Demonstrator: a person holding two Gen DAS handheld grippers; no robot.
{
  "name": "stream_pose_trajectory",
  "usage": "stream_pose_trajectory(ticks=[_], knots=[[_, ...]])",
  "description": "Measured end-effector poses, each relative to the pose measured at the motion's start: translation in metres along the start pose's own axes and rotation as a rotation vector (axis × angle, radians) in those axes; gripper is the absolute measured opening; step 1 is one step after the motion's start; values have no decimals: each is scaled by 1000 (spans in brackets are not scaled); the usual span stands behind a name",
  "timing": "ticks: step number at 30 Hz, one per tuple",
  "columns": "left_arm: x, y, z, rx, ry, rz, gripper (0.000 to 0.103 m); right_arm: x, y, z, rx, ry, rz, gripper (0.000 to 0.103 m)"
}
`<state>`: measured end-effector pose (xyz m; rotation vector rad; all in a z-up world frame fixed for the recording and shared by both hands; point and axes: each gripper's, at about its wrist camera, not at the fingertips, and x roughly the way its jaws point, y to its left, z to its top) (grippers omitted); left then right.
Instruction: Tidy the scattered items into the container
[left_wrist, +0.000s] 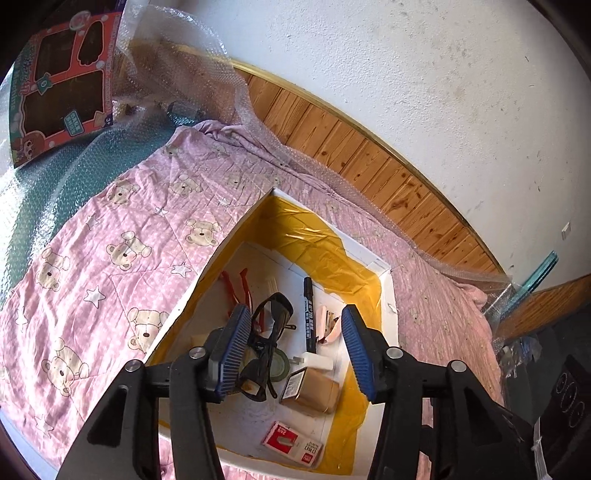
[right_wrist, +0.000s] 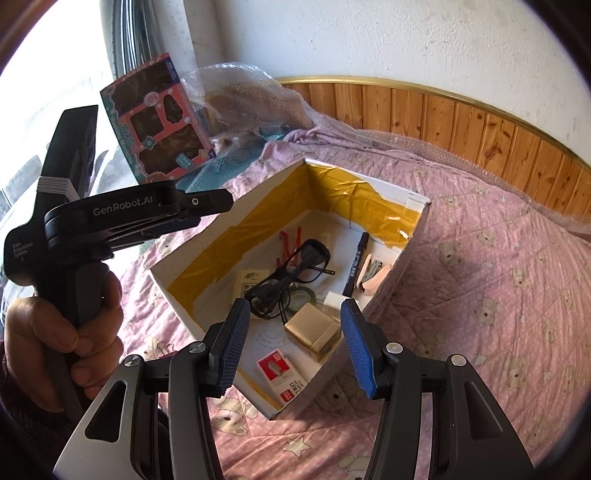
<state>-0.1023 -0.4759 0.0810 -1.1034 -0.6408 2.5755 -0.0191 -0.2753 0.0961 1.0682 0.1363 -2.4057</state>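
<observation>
A white cardboard box (left_wrist: 388, 291) lined with yellow tape sits on a pink quilt. Inside lie black glasses (left_wrist: 277, 306), a black marker (left_wrist: 308, 314), a pink stapler (left_wrist: 330, 325), red clips (left_wrist: 236, 288), a tape roll (left_wrist: 280, 363), a white eraser (left_wrist: 317, 360), a gold box (left_wrist: 317, 391) and a red-and-white staple box (left_wrist: 291, 441). My left gripper (left_wrist: 295, 350) hangs open above the glasses, holding nothing. In the right wrist view the same box (right_wrist: 406, 206) and glasses (right_wrist: 306, 258) show. My right gripper (right_wrist: 291, 343) is open and empty over the box's near corner.
The pink bear-print quilt (left_wrist: 122, 240) covers the bed. A red toy package (right_wrist: 162, 125) and bubble wrap (right_wrist: 236, 92) stand at the back left. Wood panelling (right_wrist: 461, 125) runs behind. A hand (right_wrist: 62, 332) holds the left gripper (right_wrist: 225, 201) left of the box.
</observation>
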Motion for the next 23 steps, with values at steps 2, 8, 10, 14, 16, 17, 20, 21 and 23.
stream_pose_trajectory(ticks=[2,8,10,14,16,17,20,21,23], knots=[[-4,-4,-8,6,-1,16,61,-2,3,-1,-40,21,-35,55],[-14,-32,-45,111,51,-6,64,1,4,0,-103,134,-45,56],[-16,-48,-55,173,67,-7,68,5,0,1,-125,158,-62,56],[-20,-56,-67,202,76,12,69,12,-3,7,-202,208,-94,56],[-22,-53,-71,186,73,18,69,17,-4,9,-217,233,-74,56],[-24,-53,-72,183,67,25,69,19,-4,10,-223,242,-63,56],[-34,-54,-72,197,40,10,69,23,1,17,-259,249,-58,56],[-35,-55,-72,200,37,6,69,24,3,19,-273,251,-63,56],[-34,-54,-71,200,39,11,69,27,7,22,-297,257,-75,56]])
